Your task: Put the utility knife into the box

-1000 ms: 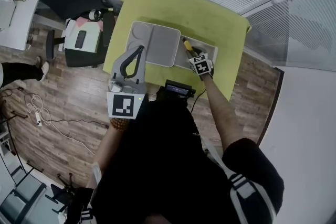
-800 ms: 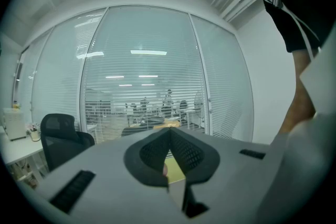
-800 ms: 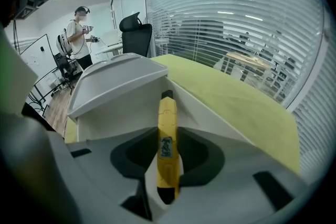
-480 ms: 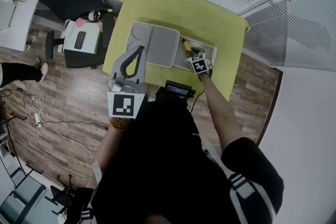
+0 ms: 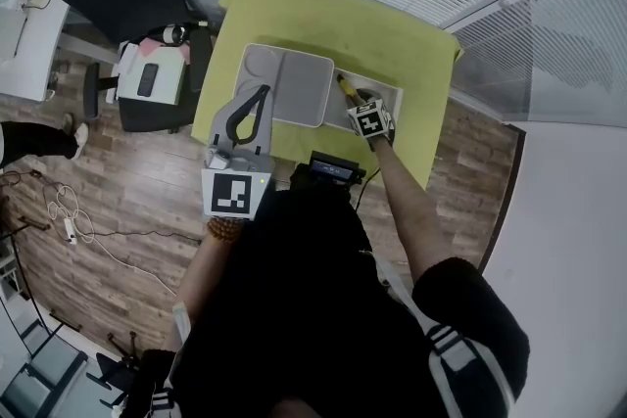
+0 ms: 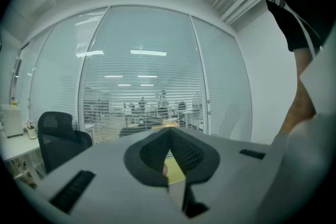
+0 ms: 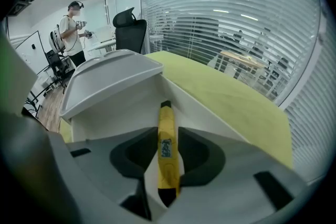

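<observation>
The right gripper (image 7: 167, 134) points steeply down into the open compartment of the box (image 7: 210, 115). Its 2 jaws have just been opening, and the yellow utility knife (image 7: 167, 152) lies between them with its far tip down on the compartment floor. The pads look slack beside the knife rather than pinching it. The left gripper (image 6: 169, 132) is closed on nothing and is held level, back at the near edge of the worktop (image 5: 323, 20).

This reads as the release step, with the knife already inside the box. The next move probably calls for lifting the right gripper straight back along its own line so neither pad drags the knife out.

The box sits along the near edge, its open compartment toward the near right corner. The compartment walls stand close on both sides of the jaws and the raised lid (image 7: 113, 73) is just to the left, so the open room is upward. The far half of the worktop is bare.
</observation>
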Demonstrator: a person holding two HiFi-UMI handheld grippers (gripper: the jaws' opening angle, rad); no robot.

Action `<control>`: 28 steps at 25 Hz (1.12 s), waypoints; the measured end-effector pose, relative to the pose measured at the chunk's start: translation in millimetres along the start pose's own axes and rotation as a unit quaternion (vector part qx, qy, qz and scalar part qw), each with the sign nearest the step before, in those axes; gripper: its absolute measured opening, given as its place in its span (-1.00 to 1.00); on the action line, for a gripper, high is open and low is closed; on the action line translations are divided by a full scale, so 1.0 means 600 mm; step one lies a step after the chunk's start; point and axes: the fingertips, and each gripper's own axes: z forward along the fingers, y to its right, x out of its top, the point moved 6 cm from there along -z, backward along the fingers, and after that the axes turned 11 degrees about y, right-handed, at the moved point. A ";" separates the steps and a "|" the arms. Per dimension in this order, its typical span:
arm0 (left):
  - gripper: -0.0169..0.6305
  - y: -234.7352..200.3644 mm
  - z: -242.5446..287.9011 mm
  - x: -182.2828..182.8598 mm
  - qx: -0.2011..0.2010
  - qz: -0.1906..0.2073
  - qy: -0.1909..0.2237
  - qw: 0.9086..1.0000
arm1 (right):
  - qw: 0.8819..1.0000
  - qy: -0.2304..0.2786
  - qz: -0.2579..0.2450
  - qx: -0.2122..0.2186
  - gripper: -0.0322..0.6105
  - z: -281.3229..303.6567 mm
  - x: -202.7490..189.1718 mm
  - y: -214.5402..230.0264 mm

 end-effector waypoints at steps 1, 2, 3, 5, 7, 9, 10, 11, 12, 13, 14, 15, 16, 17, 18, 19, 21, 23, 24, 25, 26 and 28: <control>-0.92 -0.001 0.002 -0.001 -0.001 -0.001 0.000 1.000 | 1.000 0.003 0.000 -0.002 -0.52 -0.001 0.002 0.001; -0.92 -0.001 0.004 -0.001 -0.003 -0.002 0.001 1.000 | 1.000 0.006 0.000 -0.004 -0.53 -0.004 0.006 0.002; -0.92 -0.002 0.006 -0.001 -0.005 -0.003 0.002 1.000 | 1.000 0.008 0.001 -0.006 -0.53 -0.007 0.010 0.004; -0.92 -0.001 0.011 0.000 -0.011 -0.003 0.004 1.000 | 1.000 0.014 0.003 -0.010 -0.53 -0.015 0.017 0.008; -0.92 0.001 0.019 0.002 -0.021 -0.001 0.009 1.000 | 1.000 0.021 0.004 -0.014 -0.54 -0.020 0.019 0.013; -0.92 0.003 0.027 0.004 -0.033 0.002 0.013 0.999 | 0.999 0.027 0.003 -0.019 -0.54 -0.026 0.023 0.017; -0.92 0.004 0.030 0.005 -0.037 0.003 0.016 0.999 | 0.999 0.029 0.002 -0.022 -0.54 -0.030 0.027 0.018; -0.92 0.004 0.034 0.007 -0.041 0.003 0.018 0.999 | 0.999 0.032 0.001 -0.024 -0.55 -0.034 0.030 0.017; -0.92 0.005 0.037 0.009 -0.045 0.003 0.020 0.999 | 0.999 0.034 0.002 -0.027 -0.55 -0.039 0.034 0.017; -0.92 0.005 0.042 0.009 -0.049 0.003 0.021 0.999 | 0.999 0.037 0.003 -0.030 -0.55 -0.044 0.038 0.017; -0.92 0.005 0.047 0.010 -0.052 0.003 0.023 0.998 | 0.999 0.040 0.005 -0.034 -0.55 -0.051 0.043 0.017; -0.92 0.007 0.053 0.010 -0.055 0.003 0.025 0.998 | 0.998 0.045 0.007 -0.038 -0.55 -0.058 0.050 0.018; -0.92 0.009 0.059 0.010 -0.059 0.004 0.027 0.998 | 0.998 0.051 0.009 -0.041 -0.56 -0.065 0.055 0.018; -0.92 0.013 0.064 0.009 -0.063 0.005 0.028 0.998 | 0.997 0.056 0.010 -0.043 -0.56 -0.072 0.059 0.019; -0.92 0.017 0.070 0.009 -0.067 0.006 0.028 0.997 | 0.997 0.062 0.009 -0.045 -0.56 -0.079 0.063 0.020; -0.92 0.022 0.074 0.008 -0.072 0.006 0.027 0.997 | 0.997 0.068 0.008 -0.047 -0.56 -0.086 0.067 0.022; -0.92 0.030 0.083 0.011 -0.083 0.005 0.027 0.996 | 0.995 0.083 0.006 -0.054 -0.57 -0.099 0.080 0.025; -0.92 0.035 0.092 0.017 -0.092 0.005 0.031 0.995 | 0.993 0.097 0.006 -0.061 -0.57 -0.109 0.095 0.027; -0.92 0.037 0.098 0.019 -0.096 0.006 0.034 0.995 | 0.993 0.101 0.005 -0.064 -0.58 -0.113 0.102 0.029; -0.92 0.040 0.104 0.021 -0.100 0.007 0.037 0.994 | 0.992 0.107 0.002 -0.067 -0.58 -0.117 0.109 0.032; -0.92 0.043 0.109 0.023 -0.103 0.007 0.039 0.994 | 0.991 0.112 0.001 -0.071 -0.58 -0.121 0.116 0.036; -0.92 0.048 0.120 0.029 -0.109 0.009 0.043 0.993 | 0.989 0.126 -0.001 -0.080 -0.58 -0.132 0.132 0.043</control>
